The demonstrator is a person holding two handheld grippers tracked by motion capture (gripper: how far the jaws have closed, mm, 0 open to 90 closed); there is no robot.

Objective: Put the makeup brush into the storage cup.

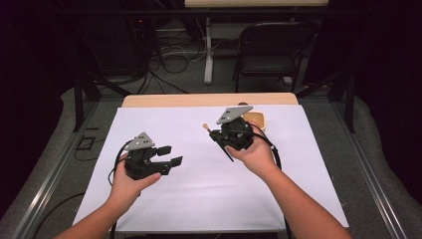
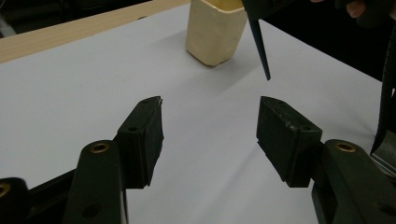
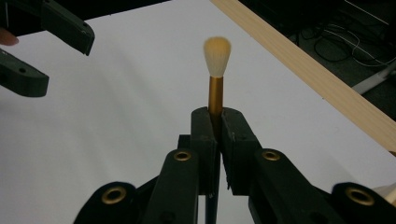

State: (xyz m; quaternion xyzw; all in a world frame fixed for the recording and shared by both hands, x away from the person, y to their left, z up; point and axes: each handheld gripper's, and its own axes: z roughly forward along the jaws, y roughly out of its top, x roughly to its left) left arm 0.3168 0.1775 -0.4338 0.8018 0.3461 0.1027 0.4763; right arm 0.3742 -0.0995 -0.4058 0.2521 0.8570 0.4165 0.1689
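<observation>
Right gripper [image 3: 215,135]: clamped on slim black-handled, gold-ferruled, pale-bristled brush [image 3: 216,70], beside cream plastic cup [image 2: 215,30]. Left gripper [image 2: 210,135]: jaws apart, empty. Risk: brush pivoting in narrow grip.

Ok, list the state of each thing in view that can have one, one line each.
left gripper: open, empty, above the white sheet.
right gripper: shut on the brush.
brush: clamped at its gold ferrule, bristles pointing away from the jaws, lifted clear of the sheet.
cream container: upright on the white sheet, open at the top; contents cannot be told.
</observation>
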